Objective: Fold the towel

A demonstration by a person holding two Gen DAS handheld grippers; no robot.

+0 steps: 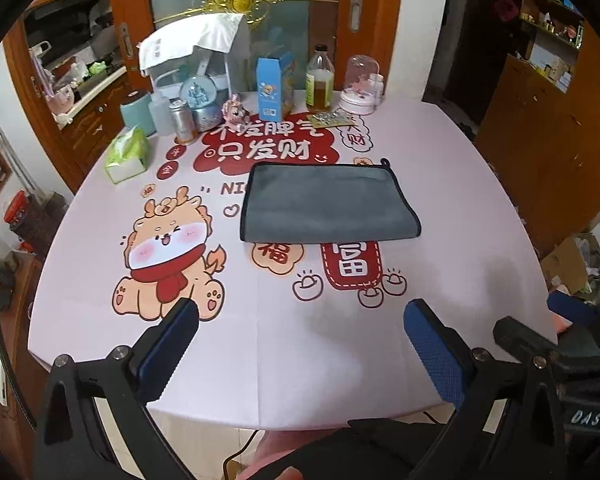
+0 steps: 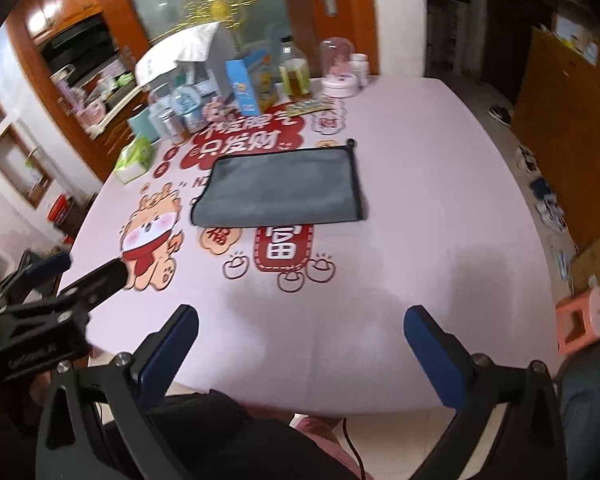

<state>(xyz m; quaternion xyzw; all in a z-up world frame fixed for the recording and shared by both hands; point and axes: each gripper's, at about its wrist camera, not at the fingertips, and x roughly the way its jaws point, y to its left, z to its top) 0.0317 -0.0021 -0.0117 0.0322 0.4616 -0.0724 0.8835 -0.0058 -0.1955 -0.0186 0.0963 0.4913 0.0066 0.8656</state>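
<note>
A grey towel (image 1: 328, 202) with dark edging lies folded flat in the middle of the pink printed table (image 1: 460, 200), a small loop at its far right corner. It also shows in the right wrist view (image 2: 280, 188). My left gripper (image 1: 300, 316) is open and empty, held above the table's near edge, well short of the towel. My right gripper (image 2: 300, 320) is open and empty too, also over the near edge. The right gripper shows at the right edge of the left wrist view (image 1: 540, 328), and the left gripper at the left edge of the right wrist view (image 2: 88, 272).
Along the table's far edge stand a blue carton (image 1: 274, 88), an oil bottle (image 1: 319, 78), a can (image 1: 182, 120), a snow globe (image 1: 198, 98), a tissue pack (image 1: 127, 154) and a glass dome (image 1: 360, 84). A pink stool (image 2: 584, 320) stands on the floor at the right.
</note>
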